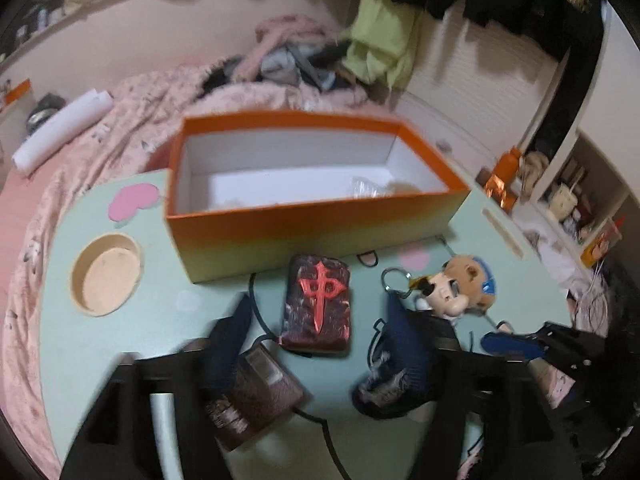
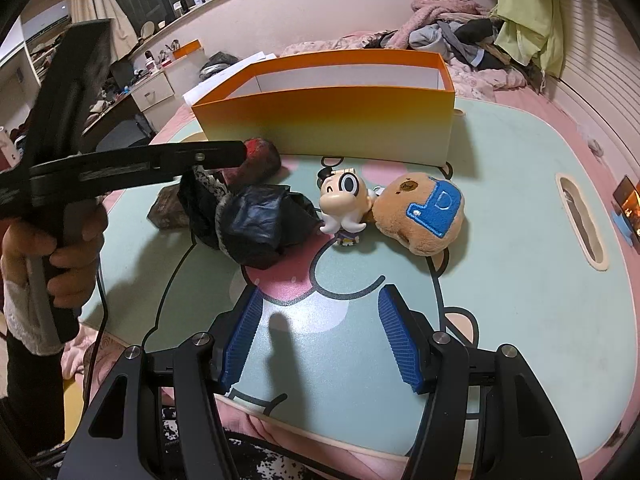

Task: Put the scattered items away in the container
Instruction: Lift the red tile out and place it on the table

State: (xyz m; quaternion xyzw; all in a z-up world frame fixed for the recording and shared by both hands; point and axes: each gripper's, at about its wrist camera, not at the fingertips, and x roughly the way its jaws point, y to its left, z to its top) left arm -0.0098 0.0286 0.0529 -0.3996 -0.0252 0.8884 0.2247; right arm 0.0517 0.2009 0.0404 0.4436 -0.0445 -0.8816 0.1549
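1. Two grippers in view. We log the left gripper (image 1: 318,304) with its fingers spread wide. It hangs low over the items, and nothing is pinched between the pads.
2. We log the right gripper (image 2: 320,336) with its blue pads parted over a bare part of the table (image 2: 520,280). It holds nothing.
3. One orange box (image 1: 316,224) stands open at the far side of the table. We see a clear wrapper (image 1: 366,188) inside, near its right end.
4. One dark tile (image 1: 316,304) with a red character lies flat just in front of the box. It sits between the left fingers but apart from both.
5. One brown block (image 1: 256,396) lies beside the left-hand finger.
6. One crumpled black bag (image 2: 260,228) rests beside the other finger. We cannot tell whether they touch.
7. One small figurine (image 2: 346,200) stands near the box front, touching a brown plush head (image 2: 424,216) with a blue patch.
8. One hand (image 2: 60,248) grips the left gripper's handle.
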